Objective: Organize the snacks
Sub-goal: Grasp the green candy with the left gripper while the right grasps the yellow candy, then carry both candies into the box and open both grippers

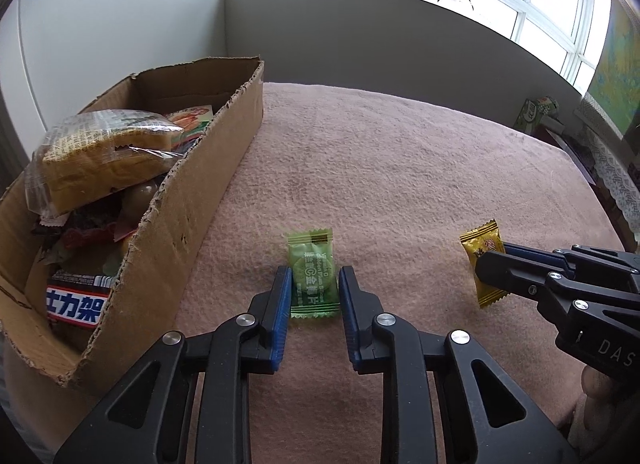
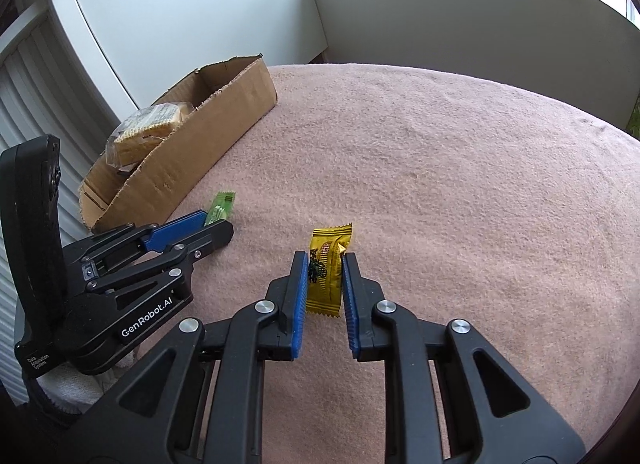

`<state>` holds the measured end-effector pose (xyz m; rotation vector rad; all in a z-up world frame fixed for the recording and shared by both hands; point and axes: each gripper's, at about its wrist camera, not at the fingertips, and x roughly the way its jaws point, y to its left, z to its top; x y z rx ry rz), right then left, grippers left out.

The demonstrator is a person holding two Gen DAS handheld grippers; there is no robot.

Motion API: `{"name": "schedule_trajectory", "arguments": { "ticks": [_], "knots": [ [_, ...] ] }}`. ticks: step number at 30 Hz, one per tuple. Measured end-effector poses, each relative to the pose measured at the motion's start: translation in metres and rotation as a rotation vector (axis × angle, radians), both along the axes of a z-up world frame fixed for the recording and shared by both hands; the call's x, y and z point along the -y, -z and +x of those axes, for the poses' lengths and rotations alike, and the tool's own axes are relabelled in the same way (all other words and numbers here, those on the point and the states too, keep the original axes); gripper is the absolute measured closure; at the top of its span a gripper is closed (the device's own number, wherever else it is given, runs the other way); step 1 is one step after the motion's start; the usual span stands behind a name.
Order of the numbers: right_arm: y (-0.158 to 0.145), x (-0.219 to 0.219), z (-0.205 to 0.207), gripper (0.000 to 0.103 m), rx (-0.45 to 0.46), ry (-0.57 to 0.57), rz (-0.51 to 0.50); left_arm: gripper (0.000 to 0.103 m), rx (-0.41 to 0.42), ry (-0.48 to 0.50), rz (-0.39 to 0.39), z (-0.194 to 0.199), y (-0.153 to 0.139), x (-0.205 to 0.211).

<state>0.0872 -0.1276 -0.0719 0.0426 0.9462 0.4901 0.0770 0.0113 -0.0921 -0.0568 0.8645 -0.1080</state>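
Note:
A green candy packet (image 1: pixel 313 274) lies flat on the pink cloth, between the blue pads of my left gripper (image 1: pixel 315 278). The jaws stand open on either side of it with small gaps. A yellow candy packet (image 2: pixel 326 270) lies between the pads of my right gripper (image 2: pixel 325 264), which is open and close around it. The yellow packet also shows in the left wrist view (image 1: pixel 482 260), and the green one in the right wrist view (image 2: pixel 221 209). A cardboard box (image 1: pixel 192 199) at the left holds several snacks.
The box also shows in the right wrist view (image 2: pixel 192 167), at the table's left edge, with a wrapped cake (image 1: pixel 100 155) on top and a chocolate bar (image 1: pixel 76 300) near its front. The pink cloth (image 1: pixel 400 167) stretches back to a grey wall. Clutter stands at far right (image 1: pixel 538 113).

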Motion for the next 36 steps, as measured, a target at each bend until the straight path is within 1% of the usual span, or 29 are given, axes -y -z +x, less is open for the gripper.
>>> {"name": "schedule_trajectory", "arguments": {
  "ticks": [3,7,13,17,21,28,33,36],
  "knots": [
    [0.004,-0.001,-0.003,0.086,-0.004,0.003,-0.007,0.081,0.015,0.005,-0.015,-0.005,-0.006,-0.001],
    [0.002,0.001,-0.004,0.086,0.007,0.019,0.006,0.081,0.052,0.019,-0.016,-0.015,-0.016,0.003],
    [-0.014,0.008,-0.005,0.086,0.046,0.058,0.053,0.081,0.114,0.035,-0.024,-0.025,-0.036,0.009],
    [-0.030,0.004,-0.002,0.086,0.077,0.066,0.084,0.081,0.148,0.030,-0.032,-0.029,-0.048,0.003],
    [-0.048,-0.014,0.002,0.086,0.117,0.046,0.113,0.081,0.187,-0.001,-0.048,-0.033,-0.060,-0.014],
    [-0.075,-0.061,0.010,0.086,0.174,-0.014,0.155,0.081,0.248,-0.080,-0.062,-0.043,-0.073,-0.054],
    [-0.082,-0.095,0.015,0.086,0.190,-0.065,0.169,0.081,0.276,-0.139,-0.064,-0.047,-0.078,-0.080],
    [-0.081,-0.109,0.020,0.086,0.183,-0.083,0.183,0.081,0.287,-0.174,-0.055,-0.050,-0.078,-0.095]
  ]
}}
